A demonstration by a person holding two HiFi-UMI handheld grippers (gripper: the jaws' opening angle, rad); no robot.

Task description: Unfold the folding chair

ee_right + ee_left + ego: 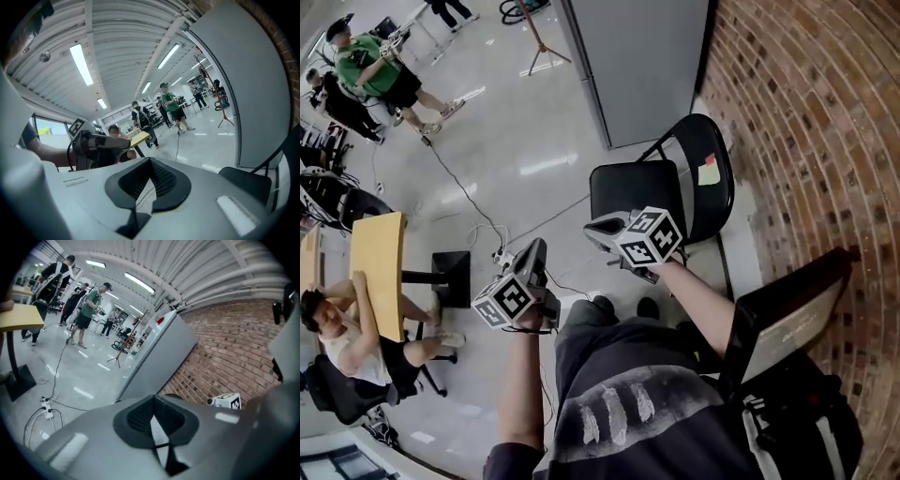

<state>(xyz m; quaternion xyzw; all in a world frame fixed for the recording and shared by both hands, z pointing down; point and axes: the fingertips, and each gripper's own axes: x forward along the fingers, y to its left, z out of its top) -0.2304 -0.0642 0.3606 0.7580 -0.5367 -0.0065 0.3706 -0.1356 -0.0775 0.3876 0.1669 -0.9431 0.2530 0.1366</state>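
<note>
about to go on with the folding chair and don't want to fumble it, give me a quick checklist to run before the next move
1. Left claw empty: ok, jaws together, nothing between them.
2. Right claw empty: ok, jaws together, nothing held.
3. Both claws off the folding chair: ok, held in the air short of it.
4. Chair unfolded: looks ok, seat flat, backrest upright.
5. Chair's feet all flat on the floor: cannot tell, hidden under the seat.
6. Floor free of trip hazards: not ok, a cable lies on the floor left of the chair.
</note>
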